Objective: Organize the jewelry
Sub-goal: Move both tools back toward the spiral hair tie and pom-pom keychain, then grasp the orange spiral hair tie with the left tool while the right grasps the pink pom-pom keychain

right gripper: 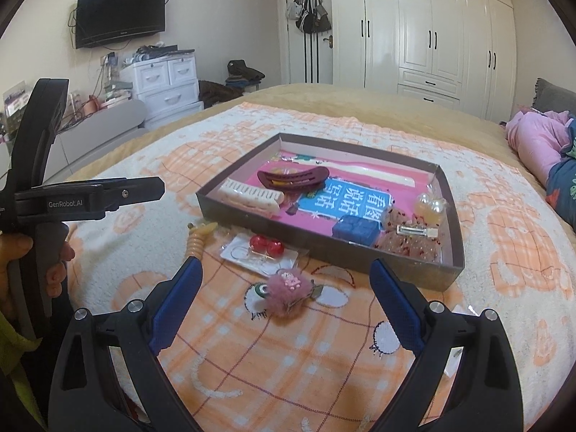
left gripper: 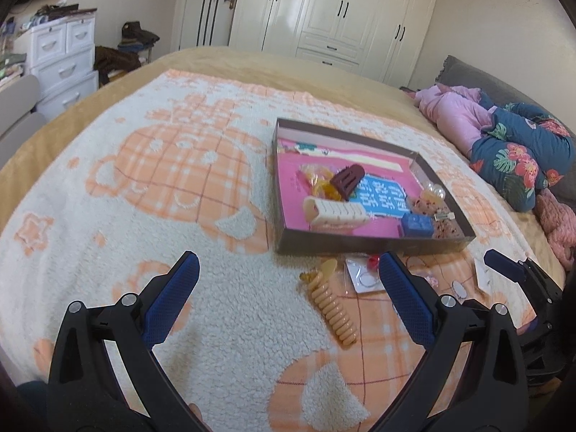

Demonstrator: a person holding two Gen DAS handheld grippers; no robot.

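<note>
A brown cardboard tray [left gripper: 363, 246] [right gripper: 403, 270] lies on the blanket and holds a maroon claw clip [left gripper: 348, 181] [right gripper: 293, 179], a cream claw clip [left gripper: 336, 213] [right gripper: 251, 195], a blue box [left gripper: 417, 224] [right gripper: 356, 230] and small hair pieces. In front of it lie a yellow spiral hair tie [left gripper: 333, 309] [right gripper: 198, 241], a card with red bead earrings [left gripper: 365, 273] [right gripper: 264, 250] and a pink fuzzy clip [right gripper: 289, 289]. My left gripper [left gripper: 288, 280] is open and empty above the blanket. My right gripper [right gripper: 286, 279] is open and empty, with the fuzzy clip between its fingers.
The orange and white blanket [left gripper: 144, 180] covers a bed. Folded pink and floral bedding [left gripper: 504, 136] lies at the right. White drawers [right gripper: 162, 82] and a wardrobe [right gripper: 432, 25] stand beyond the bed. The left gripper's handle [right gripper: 43, 194] shows in the right wrist view.
</note>
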